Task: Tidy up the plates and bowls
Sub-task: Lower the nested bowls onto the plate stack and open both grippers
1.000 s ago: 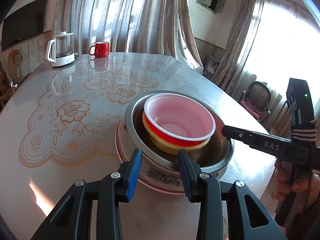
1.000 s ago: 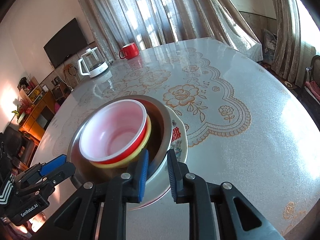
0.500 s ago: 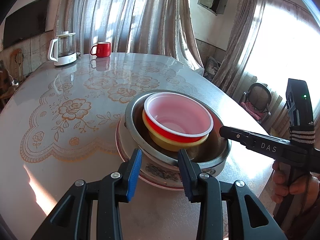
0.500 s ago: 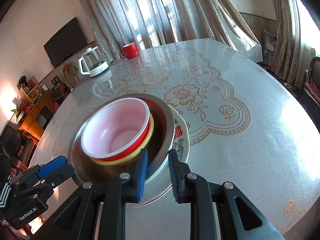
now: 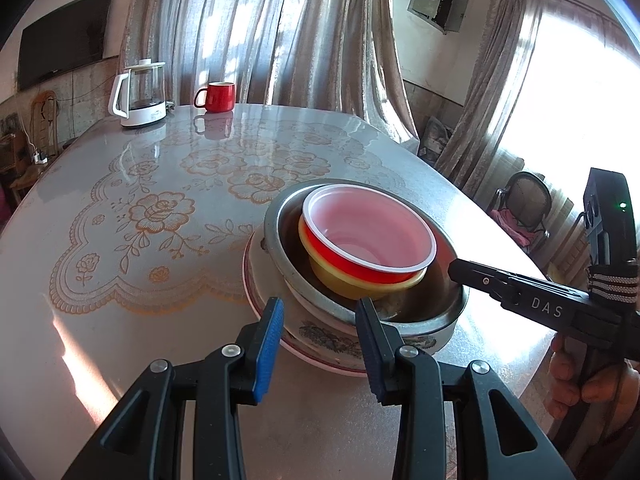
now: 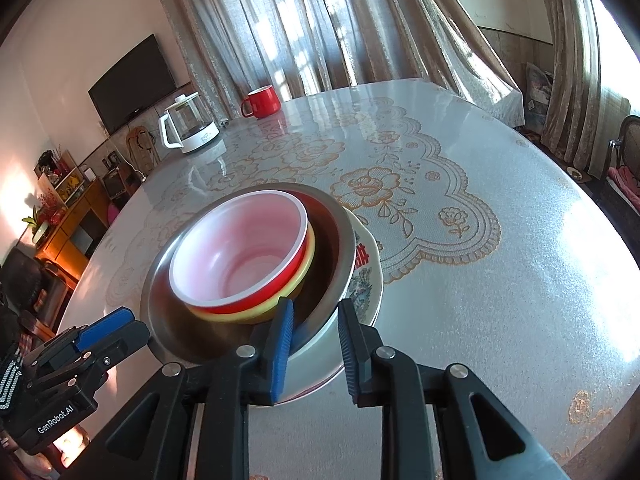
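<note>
A red bowl (image 5: 370,240) sits nested in a yellow bowl (image 5: 348,286), inside a steel bowl (image 5: 432,312), on a patterned plate (image 5: 320,336) with a pink rim. The stack also shows in the right wrist view: red bowl (image 6: 240,256), steel bowl (image 6: 336,236), plate (image 6: 366,276). My left gripper (image 5: 320,340) is open and empty, its fingers just short of the plate's near edge. My right gripper (image 6: 314,344) is open, its fingers either side of the steel bowl's rim, and it shows in the left wrist view (image 5: 464,270).
A round table (image 5: 140,208) with a lace cloth under glass carries the stack near its front edge. A white kettle (image 5: 140,94) and a red mug (image 5: 216,97) stand at the far side. A chair (image 5: 524,208) stands by the window on the right.
My right gripper has opened around the steel bowl's rim. Both grippers have drawn back a little from the stack. The bowls and plate have stayed in place.
</note>
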A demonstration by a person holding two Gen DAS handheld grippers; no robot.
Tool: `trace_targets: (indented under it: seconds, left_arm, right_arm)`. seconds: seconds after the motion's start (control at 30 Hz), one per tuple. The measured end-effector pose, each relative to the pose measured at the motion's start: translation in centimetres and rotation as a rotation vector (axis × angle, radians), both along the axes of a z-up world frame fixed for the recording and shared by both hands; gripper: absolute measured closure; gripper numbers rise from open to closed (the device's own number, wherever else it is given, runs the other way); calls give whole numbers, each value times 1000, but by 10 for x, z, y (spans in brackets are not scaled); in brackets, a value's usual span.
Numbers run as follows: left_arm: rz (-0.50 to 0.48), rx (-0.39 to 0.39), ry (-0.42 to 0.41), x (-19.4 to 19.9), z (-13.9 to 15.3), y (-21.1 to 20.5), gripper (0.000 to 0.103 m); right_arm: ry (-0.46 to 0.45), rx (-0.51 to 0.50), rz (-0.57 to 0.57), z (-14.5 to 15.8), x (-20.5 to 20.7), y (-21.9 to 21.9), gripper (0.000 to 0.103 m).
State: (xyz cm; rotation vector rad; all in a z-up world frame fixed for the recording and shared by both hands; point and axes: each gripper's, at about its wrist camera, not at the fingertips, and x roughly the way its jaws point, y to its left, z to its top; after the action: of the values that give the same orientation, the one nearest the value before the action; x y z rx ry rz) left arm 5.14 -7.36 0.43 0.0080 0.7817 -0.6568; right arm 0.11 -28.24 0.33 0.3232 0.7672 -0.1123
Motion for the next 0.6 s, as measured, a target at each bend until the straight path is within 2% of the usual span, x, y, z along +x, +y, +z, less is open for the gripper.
trace_targets:
  seconds: [0.47,0.6]
  left_arm:
    - [38,13,-1,-6,4,6,65]
    - [78,21,-7,-7,6,11,58]
  right_arm:
    - [-6,-27,8,3,-3,8,77]
    - [-15,-48,6,7,-6,13,75]
